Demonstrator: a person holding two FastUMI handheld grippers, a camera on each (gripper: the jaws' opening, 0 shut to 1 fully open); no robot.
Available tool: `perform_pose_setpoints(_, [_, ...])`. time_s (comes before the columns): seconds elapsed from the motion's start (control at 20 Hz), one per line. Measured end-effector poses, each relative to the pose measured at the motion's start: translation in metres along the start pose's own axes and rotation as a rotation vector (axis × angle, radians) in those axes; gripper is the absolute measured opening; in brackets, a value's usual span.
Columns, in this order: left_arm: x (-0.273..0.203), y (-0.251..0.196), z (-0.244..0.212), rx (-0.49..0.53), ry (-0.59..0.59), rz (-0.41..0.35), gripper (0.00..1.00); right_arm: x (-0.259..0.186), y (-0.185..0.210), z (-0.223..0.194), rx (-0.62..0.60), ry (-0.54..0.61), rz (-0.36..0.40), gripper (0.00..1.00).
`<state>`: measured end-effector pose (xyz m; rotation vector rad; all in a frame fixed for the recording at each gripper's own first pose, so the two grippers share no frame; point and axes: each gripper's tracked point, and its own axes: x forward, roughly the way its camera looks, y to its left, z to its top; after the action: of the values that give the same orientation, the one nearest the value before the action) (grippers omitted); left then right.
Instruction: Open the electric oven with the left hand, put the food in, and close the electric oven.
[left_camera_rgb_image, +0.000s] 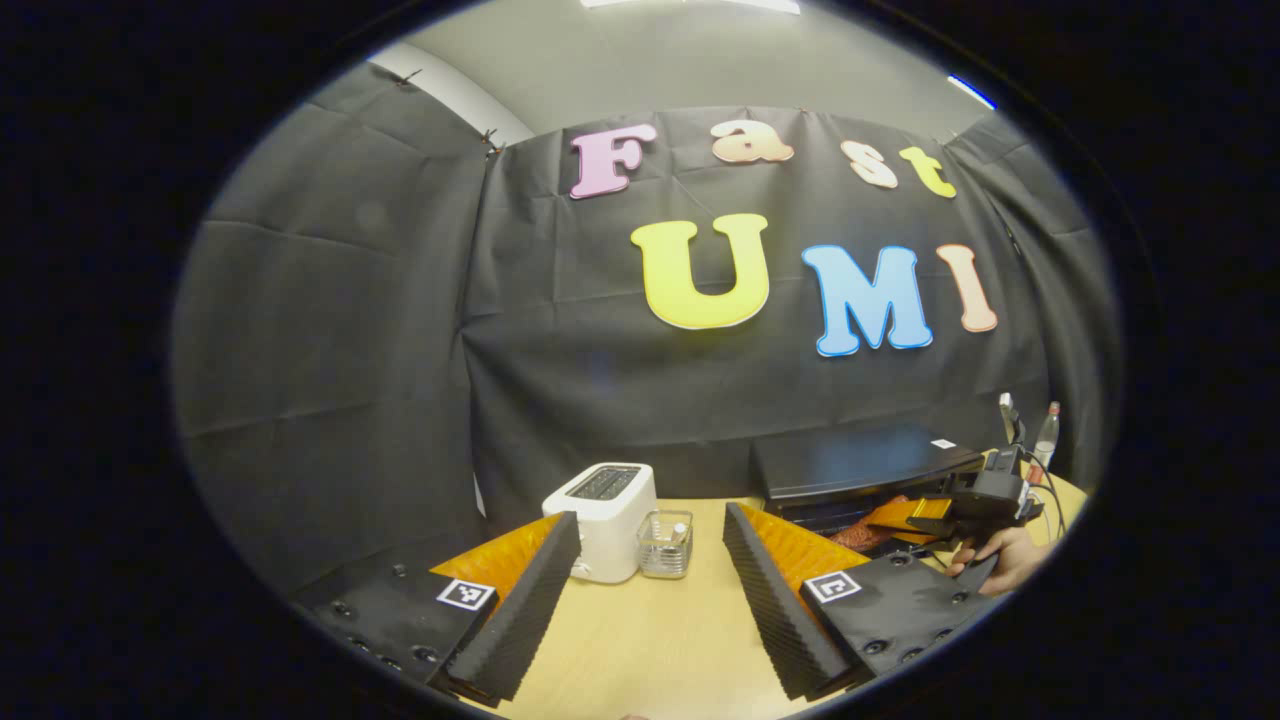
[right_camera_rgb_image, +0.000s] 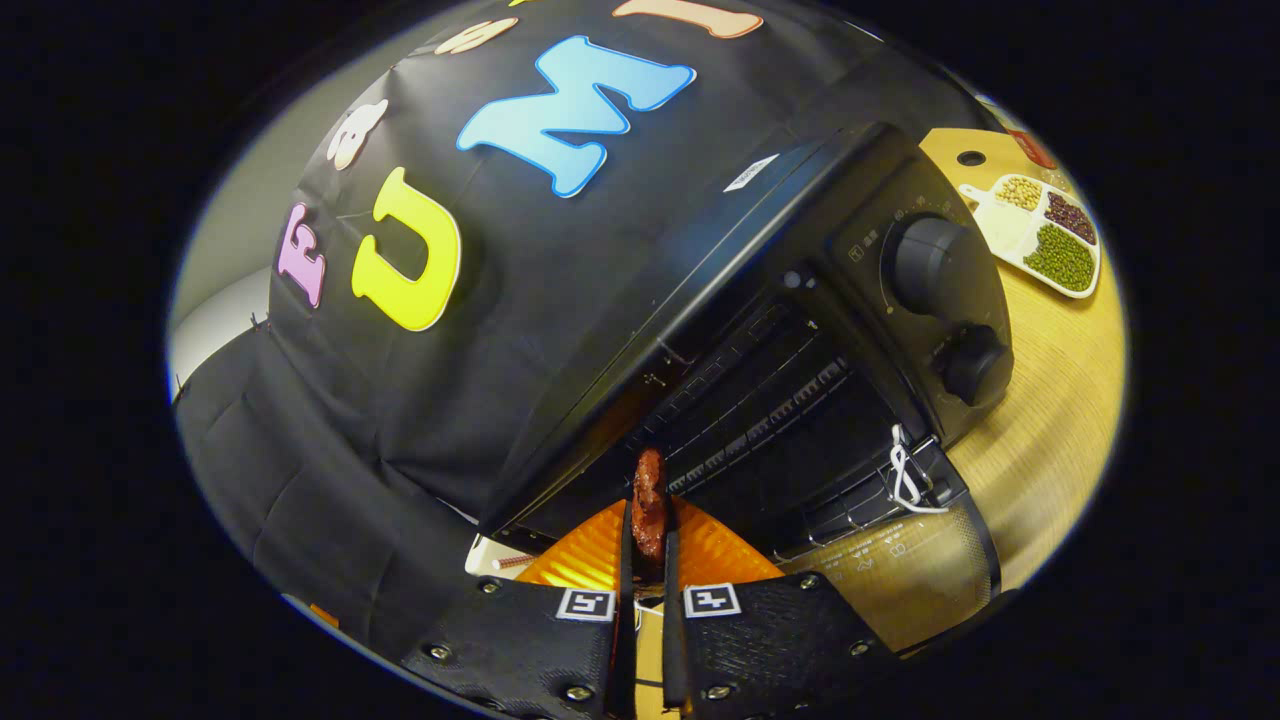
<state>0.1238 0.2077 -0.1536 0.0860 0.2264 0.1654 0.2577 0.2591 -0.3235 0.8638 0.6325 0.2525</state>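
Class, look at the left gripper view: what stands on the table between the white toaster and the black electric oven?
In the left gripper view, a small clear glass container stands right beside the toaster; from there to the electric oven, bare wooden table.

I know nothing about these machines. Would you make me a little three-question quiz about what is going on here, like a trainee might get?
1. True or false: the black electric oven has its glass door open.
2. What does the right gripper hold? A) a reddish-brown piece of food B) a spoon C) nothing
3. Fill in: in the left gripper view, beside the small clear glass holder on the wooden table stands a white ____.

Key:
1. True; the door is folded down and the racks inside show.
2. A; the food is pinched between both fingers, in front of the oven's opening.
3. Toaster. The left gripper is open, holding nothing.
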Motion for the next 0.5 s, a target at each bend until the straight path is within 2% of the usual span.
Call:
perform_pose_setpoints(0.2, [-0.001, 0.001, -0.006, 0.000, 0.016, 0.003, 0.97, 0.007, -0.006, 0.004, -0.047, -0.038, -0.025, 0.11])
perform_pose_setpoints(0.35, [-0.002, 0.000, -0.008, -0.008, 0.023, 0.008, 1.00, 0.009, -0.021, 0.008, -0.136, -0.045, -0.091, 0.16])
perform_pose_setpoints(0.4, [-0.003, 0.000, -0.008, -0.013, 0.026, 0.007, 0.97, 0.007, -0.024, 0.008, -0.158, -0.039, -0.102, 0.25])
perform_pose_setpoints(0.5, [-0.003, -0.003, -0.011, -0.020, 0.031, 0.006, 1.00, 0.004, -0.032, 0.009, -0.188, -0.032, -0.138, 0.33])
